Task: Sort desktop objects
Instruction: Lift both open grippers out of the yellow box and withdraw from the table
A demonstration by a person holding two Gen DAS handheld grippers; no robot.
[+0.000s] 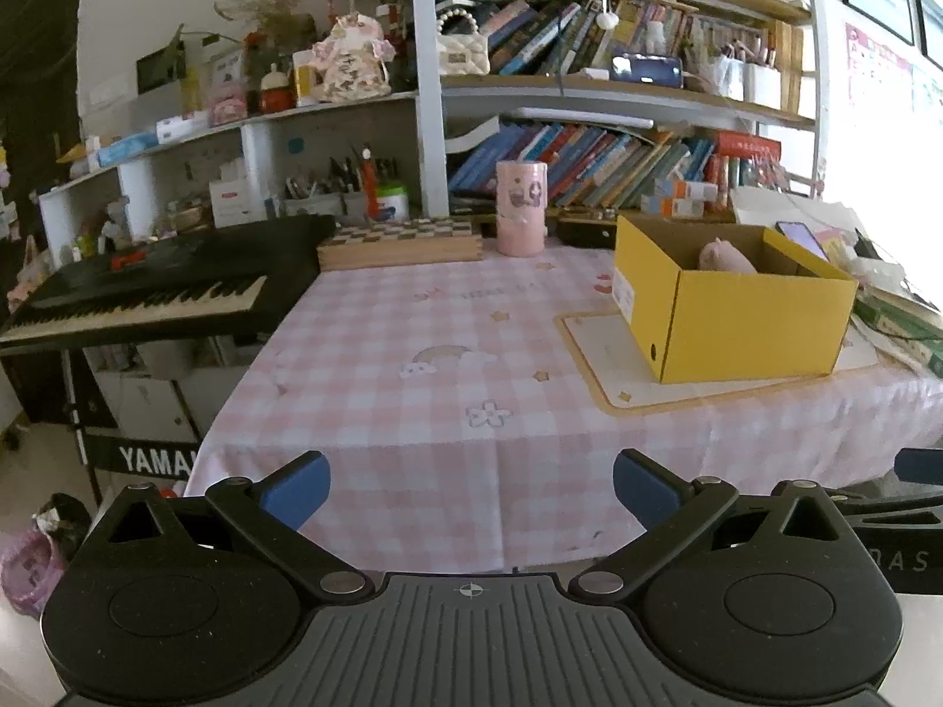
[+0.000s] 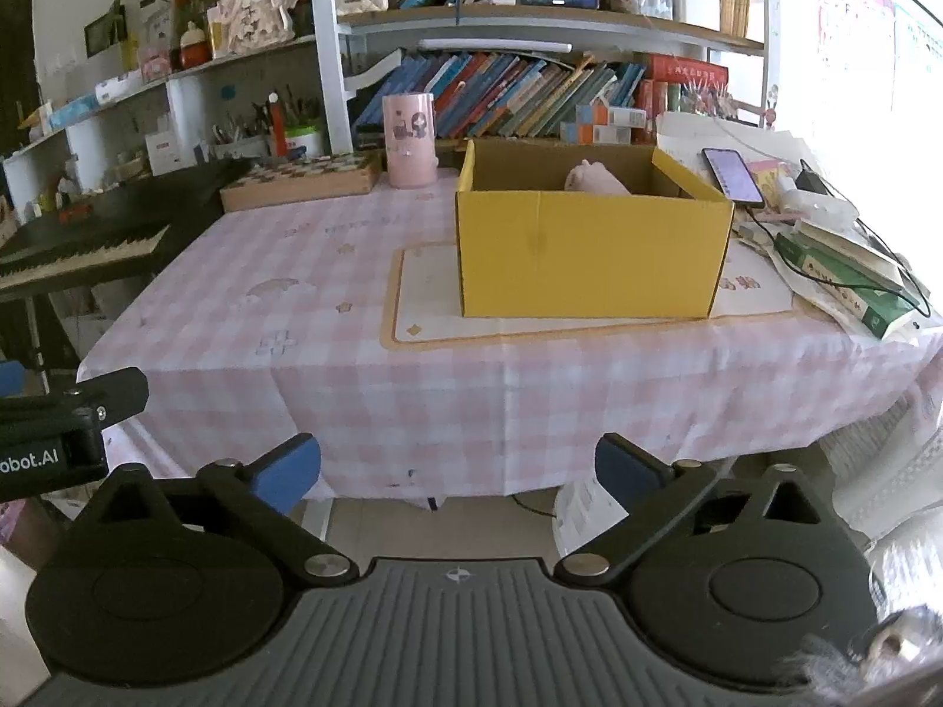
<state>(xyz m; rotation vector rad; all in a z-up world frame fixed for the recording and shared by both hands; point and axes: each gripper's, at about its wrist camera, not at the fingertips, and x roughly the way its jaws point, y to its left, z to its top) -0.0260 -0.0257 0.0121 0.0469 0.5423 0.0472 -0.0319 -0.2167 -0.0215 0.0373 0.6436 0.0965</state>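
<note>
An open yellow cardboard box (image 2: 589,253) is sitting on a cream placemat with a tan border (image 2: 424,318), which is lying on a table covered by a pink-and-white checked cloth (image 2: 330,353). Inside the box, toward its far wall, a pale pink soft toy (image 2: 592,179) is lying with only its top showing above the rim. Left of the box and well apart from it, a pink cylindrical cup with a cartoon print (image 2: 409,138) is standing upright at the far edge of the table, just beside a flat wooden checkerboard case (image 2: 303,179). Right of the box, a smartphone with a lit screen (image 2: 732,175) is resting tilted near a stack of books topped by a green one (image 2: 848,288). Far left of the box, a black electronic keyboard (image 1: 147,288) is standing beside the table.

The left gripper (image 1: 471,492) is hovering at the near edge of the table, well short of the box, its blue-padded jaws spread wide with nothing between them. The right gripper (image 2: 457,474) is hovering before the hanging cloth, its jaws likewise wide apart and empty.
</note>
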